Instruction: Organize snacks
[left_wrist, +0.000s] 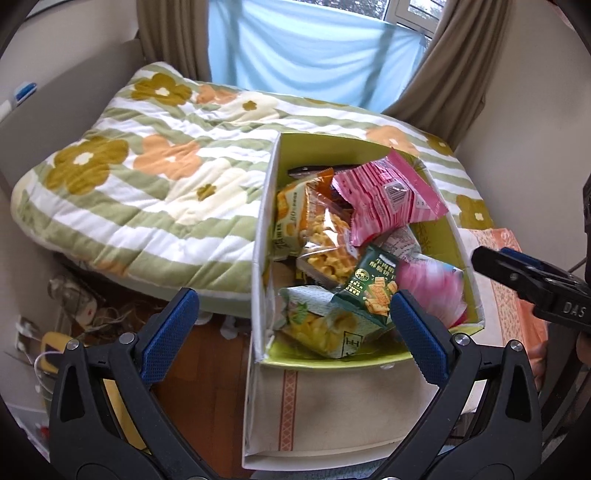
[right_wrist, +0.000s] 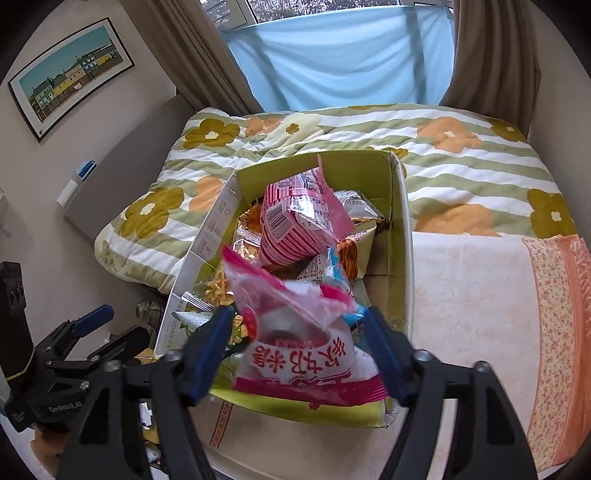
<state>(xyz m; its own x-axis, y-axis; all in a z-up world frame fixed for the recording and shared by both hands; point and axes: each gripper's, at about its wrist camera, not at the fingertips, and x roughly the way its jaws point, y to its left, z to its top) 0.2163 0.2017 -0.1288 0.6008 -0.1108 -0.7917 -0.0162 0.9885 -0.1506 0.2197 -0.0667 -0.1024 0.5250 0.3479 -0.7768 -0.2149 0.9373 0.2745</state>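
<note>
While the big green box (right_wrist: 400, 236) sits on the bed (right_wrist: 461, 155), full of snacks, the pink-and-white snack bag (right_wrist: 295, 343) lies right between the right gripper's (right_wrist: 299, 354) wide fingers, long side pointing into the box, not squeezed. Off to the box's left, the left gripper (left_wrist: 291, 332) is wide and empty.

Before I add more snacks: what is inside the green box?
The green box holds a pile of packets: a pink striped packet on top, orange cracker packs, a dark green packet. What lies under them is covered.
</note>
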